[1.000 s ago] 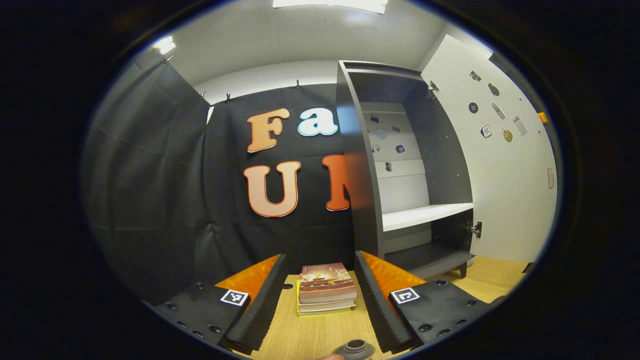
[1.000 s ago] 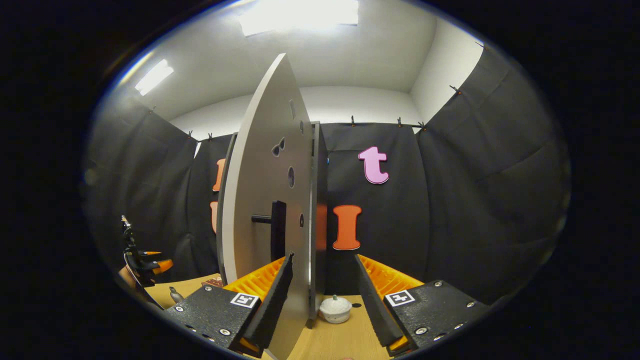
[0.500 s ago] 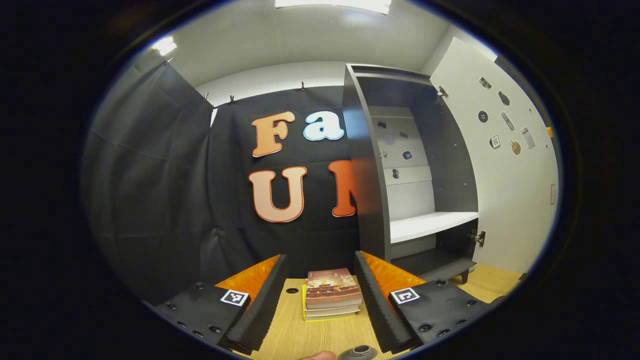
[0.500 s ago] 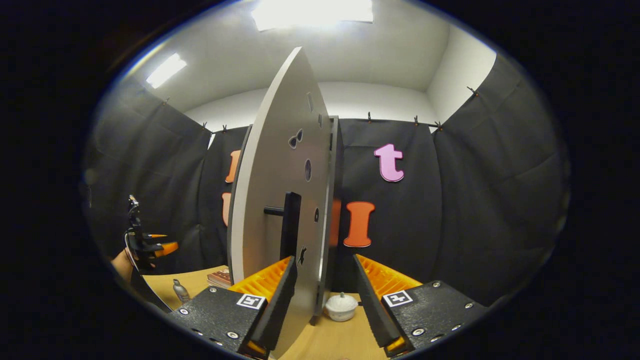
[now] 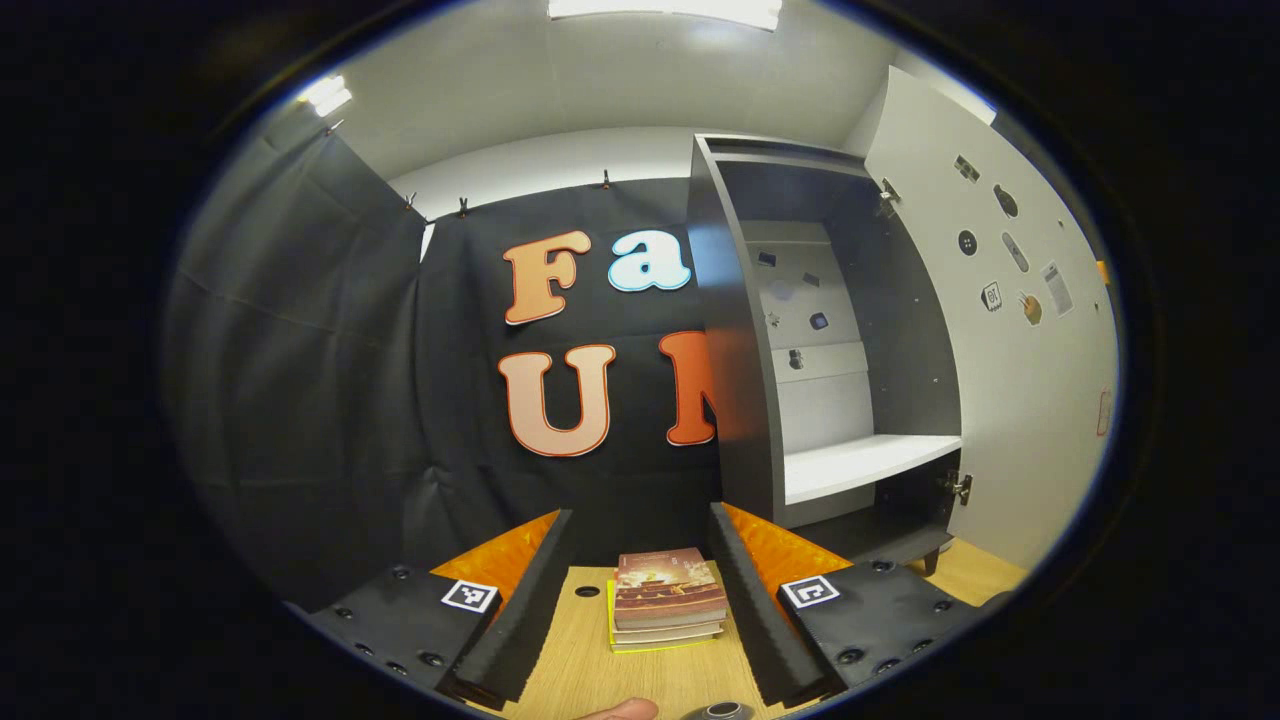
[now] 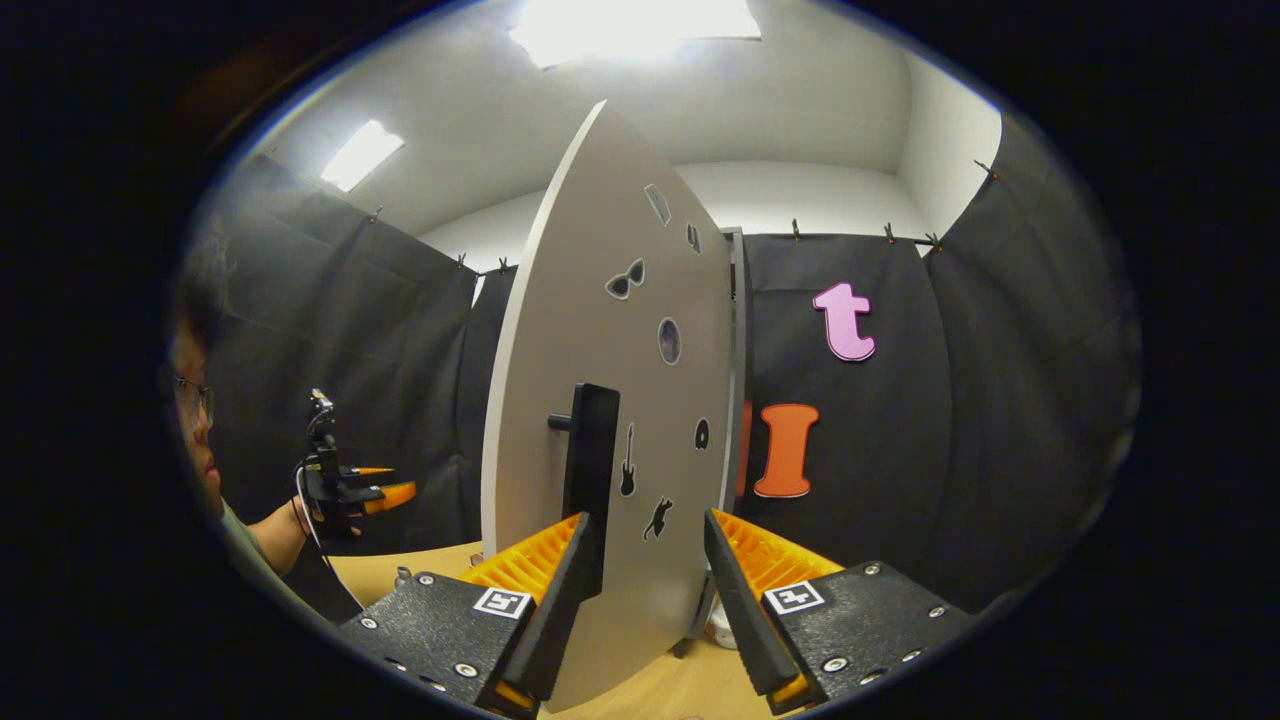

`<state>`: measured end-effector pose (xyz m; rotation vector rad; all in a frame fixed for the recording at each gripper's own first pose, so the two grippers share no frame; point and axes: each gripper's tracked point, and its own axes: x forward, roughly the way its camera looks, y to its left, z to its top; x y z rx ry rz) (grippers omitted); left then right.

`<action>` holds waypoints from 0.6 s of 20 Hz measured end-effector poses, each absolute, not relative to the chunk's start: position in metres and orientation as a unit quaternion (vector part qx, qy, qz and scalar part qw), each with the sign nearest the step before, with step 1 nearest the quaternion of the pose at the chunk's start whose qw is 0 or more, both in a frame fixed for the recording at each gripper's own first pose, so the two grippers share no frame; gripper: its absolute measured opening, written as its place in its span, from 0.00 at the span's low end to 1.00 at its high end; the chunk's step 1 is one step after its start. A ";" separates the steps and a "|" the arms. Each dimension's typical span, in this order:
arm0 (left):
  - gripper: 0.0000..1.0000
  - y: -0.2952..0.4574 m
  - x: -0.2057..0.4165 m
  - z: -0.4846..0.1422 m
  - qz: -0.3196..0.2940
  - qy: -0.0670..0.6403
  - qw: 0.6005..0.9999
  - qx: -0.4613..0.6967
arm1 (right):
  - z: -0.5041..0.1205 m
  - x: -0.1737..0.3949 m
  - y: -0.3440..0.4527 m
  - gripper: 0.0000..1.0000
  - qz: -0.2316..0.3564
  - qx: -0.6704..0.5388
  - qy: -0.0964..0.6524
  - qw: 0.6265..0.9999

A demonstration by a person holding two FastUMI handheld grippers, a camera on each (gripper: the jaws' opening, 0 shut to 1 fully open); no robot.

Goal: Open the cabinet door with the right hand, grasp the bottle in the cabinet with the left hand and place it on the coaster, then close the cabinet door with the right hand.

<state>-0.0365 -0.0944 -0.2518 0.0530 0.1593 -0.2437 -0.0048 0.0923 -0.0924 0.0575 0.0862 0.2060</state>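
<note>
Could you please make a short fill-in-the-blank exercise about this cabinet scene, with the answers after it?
1. The cabinet door stands ____.
2. The white shelf inside the cabinet is ____.
3. The stack of books lies on the wooden ____.
4. The door's handle is coloured ____.

Answers: open; empty; table; black

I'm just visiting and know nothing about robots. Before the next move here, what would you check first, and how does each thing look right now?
1. White shelf in the cabinet free of the bottle: ok.
2. Bottle resting on the coaster: cannot tell; just its top peeks in at the left gripper view's bottom edge.
3. Left gripper clear of the doorway: ok, open, over the table facing the books.
4. Right gripper ready at the cabinet door: ok, open, handle beside its left finger.
5. Door shut: not ok, it stands swung out.
</note>
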 end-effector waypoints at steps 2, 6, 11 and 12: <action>0.87 -0.093 -0.034 -0.247 -0.120 0.075 0.990 0.026 | -0.093 -0.003 0.098 0.70 0.112 0.033 0.042 0.992; 0.88 -0.097 -0.034 -0.240 -0.125 0.068 0.989 0.024 | -0.094 0.003 0.114 0.70 0.134 0.038 0.036 0.990; 0.88 -0.101 -0.030 -0.232 -0.128 0.064 0.990 0.009 | -0.104 0.016 0.151 0.70 0.167 0.047 0.037 0.984; 0.88 -0.101 -0.030 -0.231 -0.127 0.065 0.990 0.010 | -0.106 0.018 0.160 0.70 0.172 0.050 0.038 0.983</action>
